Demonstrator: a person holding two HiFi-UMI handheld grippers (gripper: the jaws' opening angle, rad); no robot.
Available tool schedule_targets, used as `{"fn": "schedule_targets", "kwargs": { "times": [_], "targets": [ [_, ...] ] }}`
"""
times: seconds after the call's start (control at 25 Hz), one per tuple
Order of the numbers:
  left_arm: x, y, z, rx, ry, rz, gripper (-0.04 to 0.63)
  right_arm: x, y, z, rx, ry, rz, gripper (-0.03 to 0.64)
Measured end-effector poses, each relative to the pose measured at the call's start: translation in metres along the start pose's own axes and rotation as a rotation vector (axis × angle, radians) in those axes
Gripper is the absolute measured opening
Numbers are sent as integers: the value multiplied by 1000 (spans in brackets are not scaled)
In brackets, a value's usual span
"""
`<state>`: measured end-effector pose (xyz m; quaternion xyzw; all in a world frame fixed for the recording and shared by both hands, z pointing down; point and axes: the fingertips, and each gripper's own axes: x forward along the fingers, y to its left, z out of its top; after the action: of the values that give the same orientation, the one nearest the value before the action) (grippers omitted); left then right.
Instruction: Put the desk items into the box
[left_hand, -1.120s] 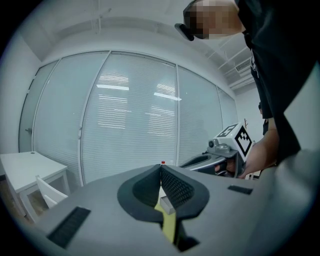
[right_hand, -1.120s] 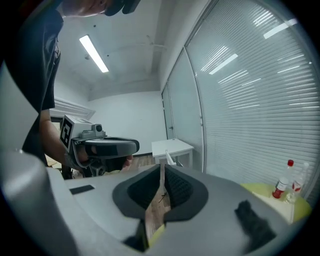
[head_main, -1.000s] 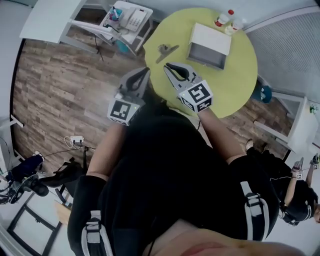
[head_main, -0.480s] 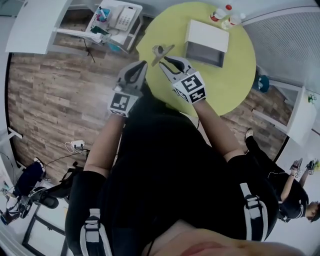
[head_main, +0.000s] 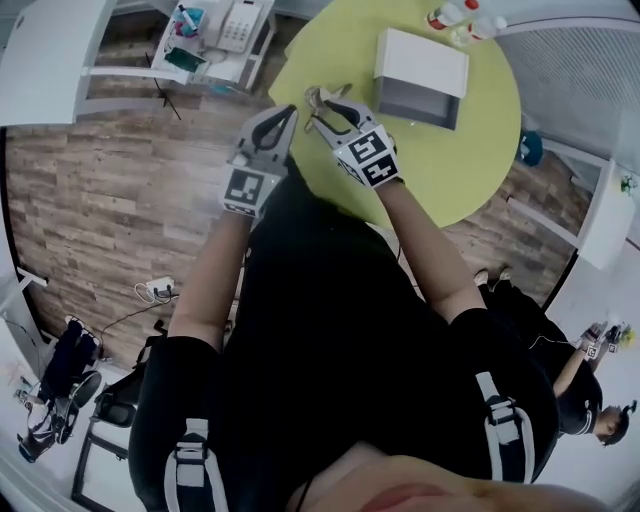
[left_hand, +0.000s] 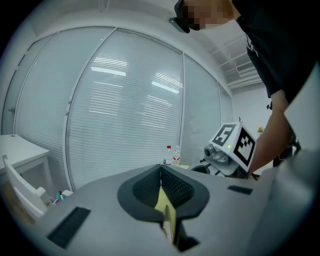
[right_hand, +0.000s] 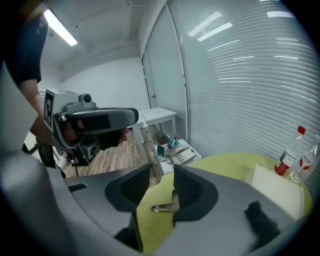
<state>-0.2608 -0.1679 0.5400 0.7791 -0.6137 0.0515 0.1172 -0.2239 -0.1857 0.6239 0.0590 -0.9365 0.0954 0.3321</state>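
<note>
A grey metal clip (head_main: 318, 94) lies near the left edge of the round yellow-green table (head_main: 460, 170). My right gripper (head_main: 325, 108) reaches over it. In the right gripper view its jaws are opening, and the clip (right_hand: 164, 205) lies on the table between them with the pads off it. The right gripper (right_hand: 162, 172) holds nothing. My left gripper (head_main: 288, 112) hovers just left of it at the table's edge, shut and empty (left_hand: 161, 172). The white open box (head_main: 420, 62) stands farther back on the table, also seen as the box (right_hand: 277, 190) at right.
Two small bottles (head_main: 447, 14) stand at the table's far edge behind the box. A white side desk with a telephone (head_main: 232, 25) stands to the left on the wood floor. Another person (head_main: 595, 400) is at lower right.
Both grippers have moved forward toward the clip. The right gripper's jaws have come apart and now straddle the clip; the left gripper stays shut beside it.
</note>
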Motion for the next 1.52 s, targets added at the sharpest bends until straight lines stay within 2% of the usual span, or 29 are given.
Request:
{"fn": "schedule_targets", "kwargs": {
  "times": [0.2,0.56,0.8,1.2,1.52],
  "targets": [
    [21,16,-22,2,30,-22,12,40,-14,-35,15,113,-2,183],
    [48,29,-53,-2,52,-57,12,80,-47,-81,58,225,-40,258],
    [58,41,-60,-17,61,-70,12,105,-52,-103,97,313,-5,308],
    [68,58,-65,-4,59,-84,12,132,-61,-121,96,379,-23,311],
    [72,68,-57,16,50,-100,12,134,-61,-117,101,398,-20,296]
  ]
}}
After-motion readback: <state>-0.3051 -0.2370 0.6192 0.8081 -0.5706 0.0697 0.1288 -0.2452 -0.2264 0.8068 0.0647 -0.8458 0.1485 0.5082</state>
